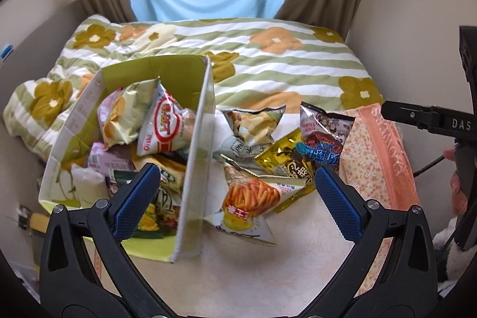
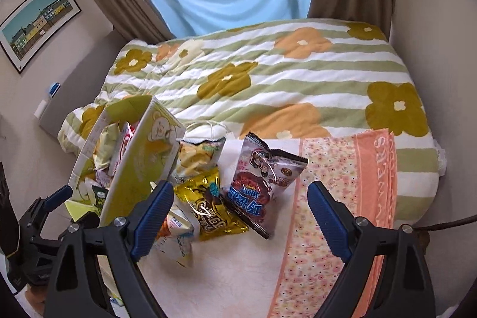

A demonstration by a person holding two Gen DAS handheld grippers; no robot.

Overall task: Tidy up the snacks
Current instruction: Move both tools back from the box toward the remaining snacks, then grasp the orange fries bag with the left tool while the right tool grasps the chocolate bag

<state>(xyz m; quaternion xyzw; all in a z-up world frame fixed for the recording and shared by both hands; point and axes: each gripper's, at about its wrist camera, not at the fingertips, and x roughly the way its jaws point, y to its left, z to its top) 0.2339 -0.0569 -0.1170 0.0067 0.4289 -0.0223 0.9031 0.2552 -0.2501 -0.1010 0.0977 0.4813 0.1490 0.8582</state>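
A green-and-white cardboard box (image 1: 198,145) stands on the bed, holding several snack bags such as a white-and-red Oishi bag (image 1: 167,127). Beside it on the right lie loose bags: an orange fries bag (image 1: 253,198), a gold bag (image 1: 283,157), a silver-purple bag (image 1: 325,136) and a chips bag (image 1: 256,124). My left gripper (image 1: 235,192) is open and empty above the box wall and fries bag. My right gripper (image 2: 238,216) is open and empty above the gold bag (image 2: 208,207) and silver-purple bag (image 2: 262,184); the box (image 2: 143,163) is at its left.
The bed carries a striped floral quilt (image 1: 283,61) and a peach floral towel (image 2: 342,198) on the right. Walls close in on both sides, with curtains and a window behind. The other gripper shows at the right edge of the left wrist view (image 1: 429,121).
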